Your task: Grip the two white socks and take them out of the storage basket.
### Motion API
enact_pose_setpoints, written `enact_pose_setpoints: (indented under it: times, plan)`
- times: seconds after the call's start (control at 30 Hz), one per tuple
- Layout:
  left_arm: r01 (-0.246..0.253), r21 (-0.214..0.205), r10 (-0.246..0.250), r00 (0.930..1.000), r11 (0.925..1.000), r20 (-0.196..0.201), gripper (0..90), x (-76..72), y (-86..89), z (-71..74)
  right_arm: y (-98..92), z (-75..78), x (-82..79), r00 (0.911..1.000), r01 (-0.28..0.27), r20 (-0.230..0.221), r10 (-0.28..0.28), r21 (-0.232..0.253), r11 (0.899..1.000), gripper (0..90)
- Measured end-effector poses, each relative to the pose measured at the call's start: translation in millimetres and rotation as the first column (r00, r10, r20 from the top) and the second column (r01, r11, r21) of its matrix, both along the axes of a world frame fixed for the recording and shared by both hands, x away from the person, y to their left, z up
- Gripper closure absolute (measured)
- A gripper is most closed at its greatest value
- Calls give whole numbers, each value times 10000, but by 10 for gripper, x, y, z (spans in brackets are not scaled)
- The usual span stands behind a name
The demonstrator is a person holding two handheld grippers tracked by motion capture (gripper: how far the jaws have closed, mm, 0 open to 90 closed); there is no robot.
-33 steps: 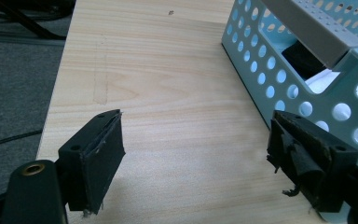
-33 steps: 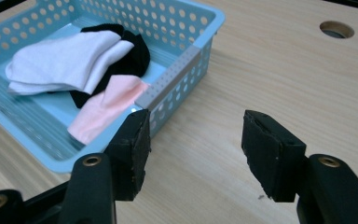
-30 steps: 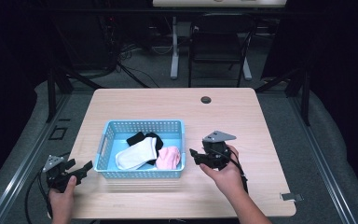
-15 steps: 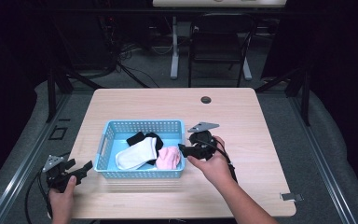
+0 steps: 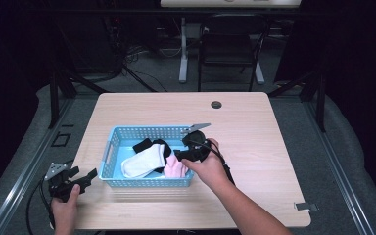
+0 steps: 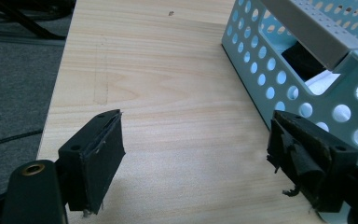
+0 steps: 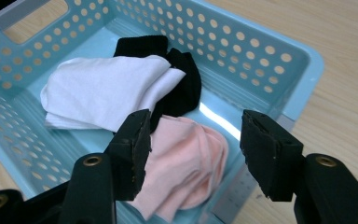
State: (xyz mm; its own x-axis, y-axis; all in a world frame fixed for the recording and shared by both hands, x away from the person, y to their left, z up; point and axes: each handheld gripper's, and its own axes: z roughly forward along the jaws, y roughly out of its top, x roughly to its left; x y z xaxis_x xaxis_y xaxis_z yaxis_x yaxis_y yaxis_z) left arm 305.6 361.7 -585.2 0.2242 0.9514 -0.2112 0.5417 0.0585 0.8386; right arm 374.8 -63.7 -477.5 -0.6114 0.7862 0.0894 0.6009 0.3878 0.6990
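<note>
A light blue perforated basket [image 5: 127,134] stands on the wooden table and holds a white sock [image 5: 142,161], a black sock [image 5: 149,144] and a pink sock [image 5: 172,168]. My right gripper [image 5: 178,155] hangs over the basket's right end, open, just above the pink sock [image 7: 186,158]; the white sock [image 7: 102,91] and black sock [image 7: 184,84] lie beyond it. At the table's front left corner my left gripper [image 5: 92,175] is open and holds nothing, with the basket wall [image 6: 307,88] to its right.
A dark round grommet [image 5: 216,105] sits near the table's far edge. Bare tabletop [image 5: 254,142] stretches right of the basket. A chair and table legs with cables stand on the floor behind. A small grey tag [image 5: 303,206] lies at the front right.
My right gripper has moved left from the bare tabletop to over the basket's right end, above the pink sock. The left gripper has stayed put.
</note>
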Motion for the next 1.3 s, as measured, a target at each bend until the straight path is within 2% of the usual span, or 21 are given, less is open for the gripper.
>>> enact_pose_setpoints:
  times: [0.23,0.4,0.43,0.57,0.77,0.8,0.83,0.93,0.97,1.07,1.13,1.17,1.27,1.3]
  plan:
    - [5,-7,-5,10000,10000,12,183,1,1,1,171,-47,128,9978,192,-632,-184,118,9997,449]
    - [9,-9,-9,10000,10000,10,183,1,1,1,263,-91,220,9915,528,-1228,-440,694,9962,463]
    - [9,-9,-9,10000,10000,10,183,1,1,1,278,-96,237,9902,543,-1318,-452,664,9963,466]
    - [17,-6,-17,10000,10000,14,183,2,0,2,334,-119,282,9886,611,-1417,-514,652,9960,469]
    - [14,-13,-14,10000,10000,43,183,3,1,2,463,-136,331,9813,722,-1838,-565,799,9942,500]
    - [16,-11,-16,10000,10000,43,183,2,0,3,487,-144,334,9789,797,-1950,-607,910,9927,509]
    - [14,-7,-14,9999,10000,105,183,4,-4,0,524,-152,349,9715,764,-2310,-533,923,9928,536]
    - [37,5,-37,10000,10000,89,183,4,-5,3,580,-191,371,9624,806,-2672,-482,1116,9905,559]
    - [37,5,-37,10000,10000,89,183,4,-5,3,580,-191,371,9624,806,-2672,-482,1116,9905,559]
    - [14,-14,-14,9999,10000,110,184,5,-3,1,651,-238,386,9515,875,-3027,-542,974,9914,597]
    - [7,-19,-6,9999,10000,115,183,5,-2,1,667,-253,393,9510,869,-3049,-516,1033,9909,601]
    - [11,-18,-11,9999,10000,110,183,4,-3,3,701,-267,397,9452,939,-3210,-592,938,9912,616]
    - [13,-15,-13,9999,10000,113,183,4,-5,4,730,-287,405,9448,967,-3213,-638,874,9915,634]
    - [34,2,-34,9999,10000,103,183,4,-5,5,737,-289,411,9405,893,-3347,-587,767,9930,639]
